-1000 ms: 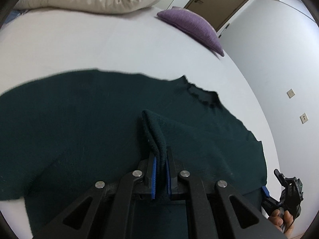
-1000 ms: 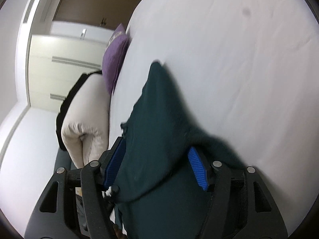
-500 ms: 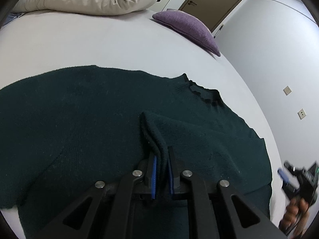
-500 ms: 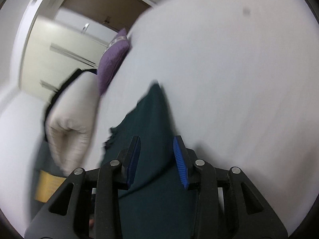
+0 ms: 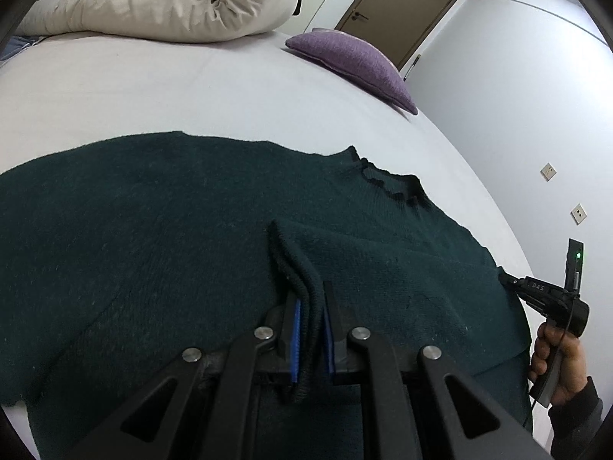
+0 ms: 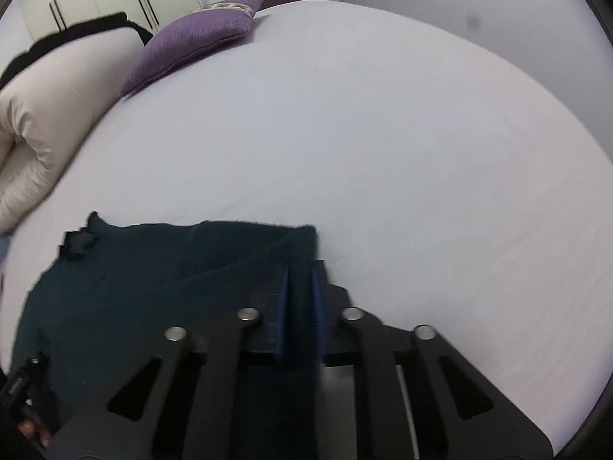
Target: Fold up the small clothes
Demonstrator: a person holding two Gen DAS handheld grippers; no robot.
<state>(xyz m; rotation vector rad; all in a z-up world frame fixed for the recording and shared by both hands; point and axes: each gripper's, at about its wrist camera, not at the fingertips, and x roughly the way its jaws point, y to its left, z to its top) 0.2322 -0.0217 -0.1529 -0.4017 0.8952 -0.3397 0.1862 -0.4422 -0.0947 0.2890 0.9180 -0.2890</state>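
Dark green sweater (image 5: pixel 161 230) spread flat on white bed (image 5: pixel 153 88), filling lower half of left view; left gripper (image 5: pixel 310 318) jaws closed on raised fold of knit at lower centre; right gripper (image 6: pixel 300 287) jaws clamped on sweater edge, lower centre of right view; purple pillow (image 5: pixel 352 61) upper right, cream duvet (image 5: pixel 153 0) upper left.

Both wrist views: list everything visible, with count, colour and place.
sweater: one, dark green, spread on the bed.
bed: one, white sheet, under everything.
pillow: one, purple, far edge of bed.
duvet: one, cream, bundled at far end.
door: one, brown, behind pillow.
wall sockets: two, white, right wall.
left tongs: black, blue pads, shut on a sweater fold.
right tongs: black, blue pads, shut on sweater edge.
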